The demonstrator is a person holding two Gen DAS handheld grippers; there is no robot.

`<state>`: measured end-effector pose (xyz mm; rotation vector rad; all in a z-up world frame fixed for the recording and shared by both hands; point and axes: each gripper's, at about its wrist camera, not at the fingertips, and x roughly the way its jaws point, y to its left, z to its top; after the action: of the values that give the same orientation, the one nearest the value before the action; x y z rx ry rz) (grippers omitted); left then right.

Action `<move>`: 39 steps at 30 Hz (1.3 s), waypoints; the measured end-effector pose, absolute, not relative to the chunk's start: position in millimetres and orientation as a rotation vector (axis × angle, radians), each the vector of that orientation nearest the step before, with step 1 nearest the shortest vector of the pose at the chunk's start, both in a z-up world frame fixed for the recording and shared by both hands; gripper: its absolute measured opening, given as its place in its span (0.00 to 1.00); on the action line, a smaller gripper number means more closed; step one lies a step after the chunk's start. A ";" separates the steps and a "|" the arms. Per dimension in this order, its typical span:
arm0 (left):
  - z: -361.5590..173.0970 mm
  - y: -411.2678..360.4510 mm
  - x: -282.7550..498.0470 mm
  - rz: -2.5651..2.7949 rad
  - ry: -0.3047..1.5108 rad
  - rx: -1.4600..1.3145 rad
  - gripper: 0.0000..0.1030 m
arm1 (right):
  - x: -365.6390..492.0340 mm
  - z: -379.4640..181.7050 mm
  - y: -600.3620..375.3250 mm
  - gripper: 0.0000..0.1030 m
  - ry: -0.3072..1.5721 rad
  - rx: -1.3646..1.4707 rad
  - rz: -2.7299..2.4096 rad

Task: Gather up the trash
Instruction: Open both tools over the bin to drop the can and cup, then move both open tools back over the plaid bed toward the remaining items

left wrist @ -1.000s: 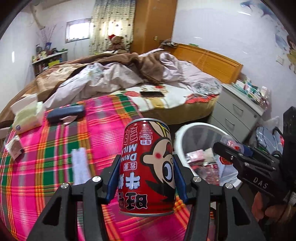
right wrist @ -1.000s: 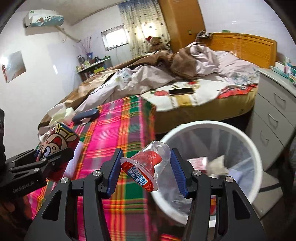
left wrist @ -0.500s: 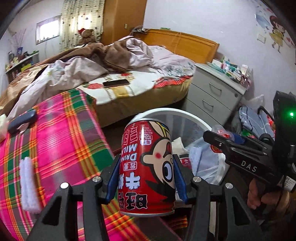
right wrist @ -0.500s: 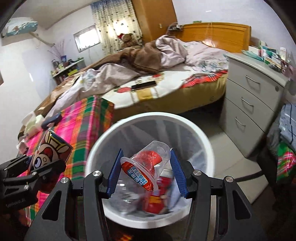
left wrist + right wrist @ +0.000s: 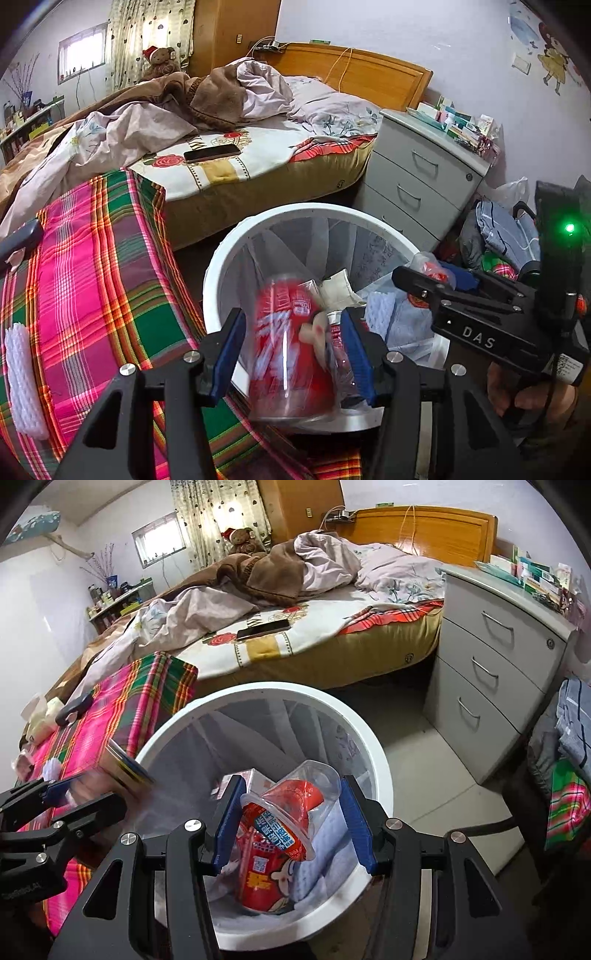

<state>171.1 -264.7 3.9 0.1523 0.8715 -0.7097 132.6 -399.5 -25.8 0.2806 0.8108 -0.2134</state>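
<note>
Both grippers hang over the white bin [image 5: 373, 753]: left gripper [image 5: 291, 345] opening, blurred red can [image 5: 291, 347] slipping free between its jaws; right gripper [image 5: 291, 821] half-open, clamping a plastic cup [image 5: 291, 812]; only the left view shows the holding hand [image 5: 517, 391], lower right.

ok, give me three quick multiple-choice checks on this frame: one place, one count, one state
1. Where does the phone lie?
A. on the bed
B. on the grey cabinet
C. in the white bin

2. How many drawers does the grey cabinet show?
A. two
B. three
C. five

3. What is the right claw's state?
A. open and empty
B. shut on a clear cup
C. shut on a phone

Answers:
1. A: the phone rests flat on the bed, on the flowered sheet.
2. B: the grey cabinet has three handles stacked one above the other.
3. B: the right claw has the clear cup, red wrapper inside, pressed between its blue pads.
</note>
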 end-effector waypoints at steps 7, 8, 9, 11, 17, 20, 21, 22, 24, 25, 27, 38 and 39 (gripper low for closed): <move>8.0 -255.9 172.5 -0.702 0.863 0.126 0.67 | 130.1 -25.8 -396.0 0.61 0.804 0.286 -0.219; 8.5 -254.1 172.6 -0.699 0.863 0.123 0.67 | 129.5 -25.1 -395.6 0.61 0.801 0.286 -0.219; 9.3 -251.4 172.4 -0.695 0.862 0.117 0.67 | 129.3 -24.2 -395.3 0.61 0.800 0.286 -0.216; 10.3 -246.8 172.1 -0.691 0.858 0.110 0.67 | 129.7 -22.4 -392.6 0.61 0.796 0.288 -0.209; 13.1 -228.5 170.5 -0.665 0.847 0.089 0.67 | 129.5 -16.3 -380.6 0.61 0.786 0.273 -0.191; 17.2 -218.6 167.3 -0.647 0.828 0.091 0.67 | 127.4 -11.4 -374.3 0.61 0.769 0.271 -0.186; 18.1 -214.4 165.9 -0.640 0.823 0.089 0.67 | 127.5 -10.2 -372.3 0.61 0.765 0.273 -0.181; 19.0 -211.0 165.3 -0.637 0.820 0.086 0.67 | 127.1 -9.0 -370.2 0.61 0.760 0.274 -0.176; 21.0 -202.1 163.2 -0.621 0.813 0.079 0.67 | 126.7 -7.0 -363.4 0.61 0.754 0.272 -0.168; 22.6 -197.3 161.1 -0.606 0.802 0.085 0.67 | 126.6 -6.3 -360.2 0.61 0.751 0.269 -0.162; 25.1 -189.5 159.4 -0.591 0.788 0.087 0.67 | 126.6 -4.5 -353.4 0.61 0.746 0.264 -0.151; 32.7 -134.0 153.9 -0.524 0.757 0.029 0.67 | 130.0 2.9 -307.4 0.61 0.725 0.246 -0.078; 32.7 -129.2 154.0 -0.515 0.756 0.026 0.67 | 130.6 3.0 -303.4 0.61 0.724 0.244 -0.071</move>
<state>154.0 -129.2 32.7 0.0256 0.7559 -0.5148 130.6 -303.4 3.0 0.2445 0.7242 -0.0708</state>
